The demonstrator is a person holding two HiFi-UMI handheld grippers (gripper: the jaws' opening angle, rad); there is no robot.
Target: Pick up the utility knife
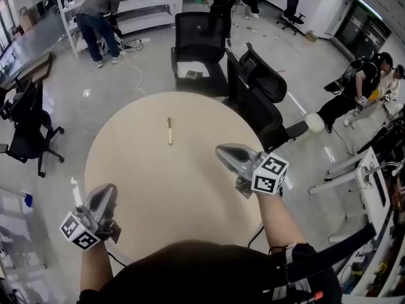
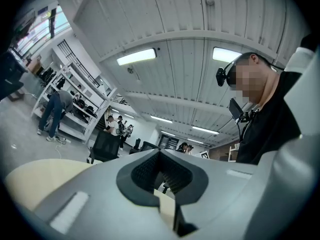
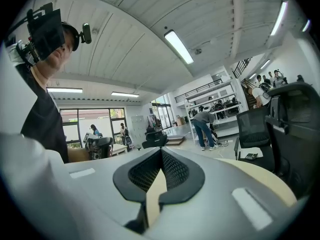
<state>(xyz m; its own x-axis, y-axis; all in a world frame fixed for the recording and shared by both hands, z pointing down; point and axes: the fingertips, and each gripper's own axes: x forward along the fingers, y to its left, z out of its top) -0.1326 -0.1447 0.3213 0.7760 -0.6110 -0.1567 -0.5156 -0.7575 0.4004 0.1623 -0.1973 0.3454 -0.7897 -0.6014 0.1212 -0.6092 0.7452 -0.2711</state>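
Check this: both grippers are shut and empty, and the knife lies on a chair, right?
No: the head view shows the knife lying on the table instead. The left gripper and right gripper are shut and empty.

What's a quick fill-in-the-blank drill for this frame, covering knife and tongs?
1. The slim yellow utility knife lies untouched on the ____ beige table.
2. The left tongs and the right tongs are both ____, each empty.
3. In the head view, the ____ tongs are nearer the knife.
Missing words: round; shut; right.
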